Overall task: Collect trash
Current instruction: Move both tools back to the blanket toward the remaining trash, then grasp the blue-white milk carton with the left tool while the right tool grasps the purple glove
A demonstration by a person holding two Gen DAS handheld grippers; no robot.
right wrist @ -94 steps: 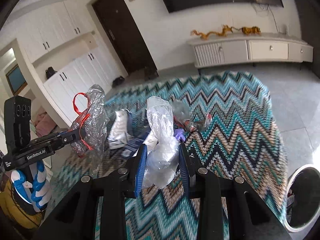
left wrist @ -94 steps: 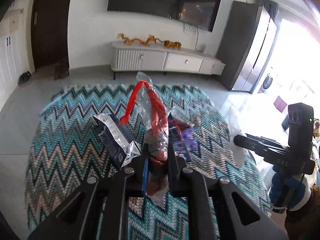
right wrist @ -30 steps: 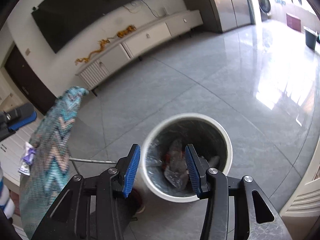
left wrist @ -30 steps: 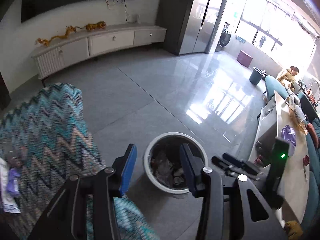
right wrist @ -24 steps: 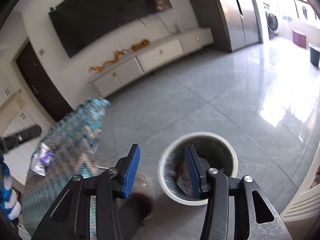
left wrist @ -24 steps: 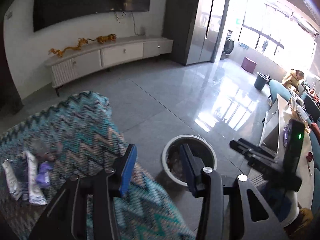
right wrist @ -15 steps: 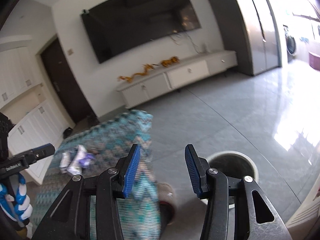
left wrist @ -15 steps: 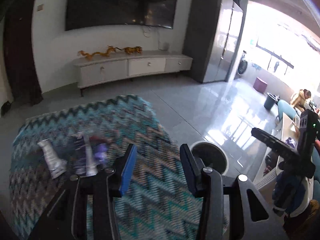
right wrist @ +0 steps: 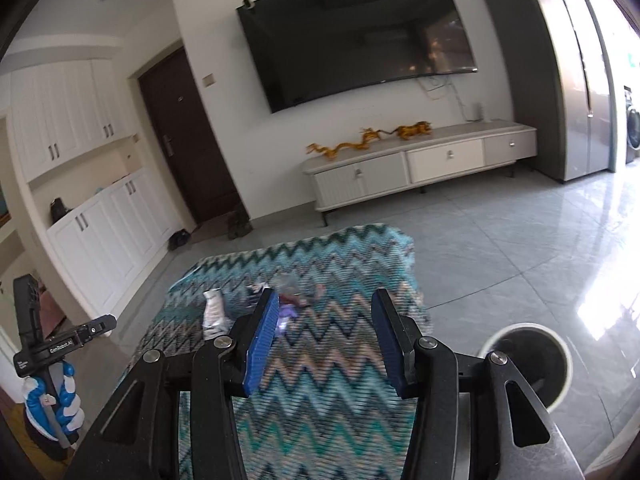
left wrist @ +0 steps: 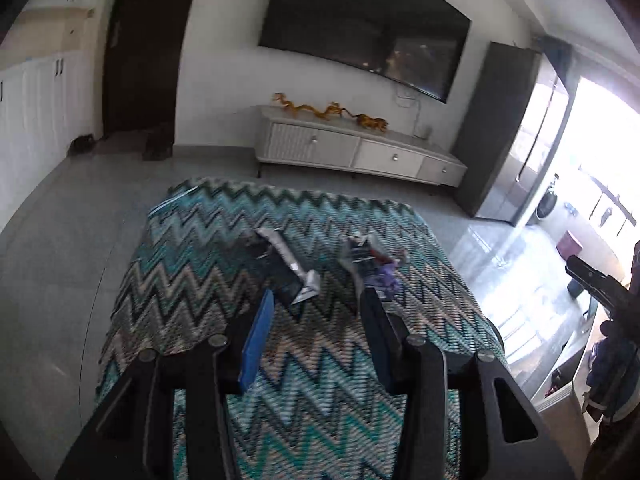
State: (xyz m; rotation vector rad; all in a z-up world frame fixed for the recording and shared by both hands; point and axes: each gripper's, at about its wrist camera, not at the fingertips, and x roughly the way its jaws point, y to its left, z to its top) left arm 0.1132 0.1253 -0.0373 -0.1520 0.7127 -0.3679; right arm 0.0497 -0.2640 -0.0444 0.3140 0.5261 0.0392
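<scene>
Several pieces of trash lie on the zigzag-patterned table [left wrist: 312, 392]: a silver and dark wrapper [left wrist: 290, 266] and a heap of wrappers with a purple scrap [left wrist: 374, 266]. My left gripper [left wrist: 318, 312] is open and empty, just short of them. My right gripper [right wrist: 324, 310] is open and empty above the same table [right wrist: 320, 392]; the wrappers [right wrist: 214, 314] and purple scrap [right wrist: 286, 312] lie beyond its left finger. The white round bin [right wrist: 556, 360] stands on the floor to the right. The left gripper shows in the right wrist view [right wrist: 64, 342], and the right gripper in the left wrist view [left wrist: 596, 282].
A white TV cabinet [right wrist: 420, 168] with gold dragon figures stands against the far wall under a big TV [right wrist: 356, 36]. A tall grey fridge [right wrist: 560, 68] is at the right. White cupboards [right wrist: 100, 240] and a dark door [right wrist: 188, 140] are at the left. Grey tiled floor surrounds the table.
Both grippers dropped their plastic bags into the bin, then swung back from the bin to the table. Both are now open and empty, facing the remaining wrappers.
</scene>
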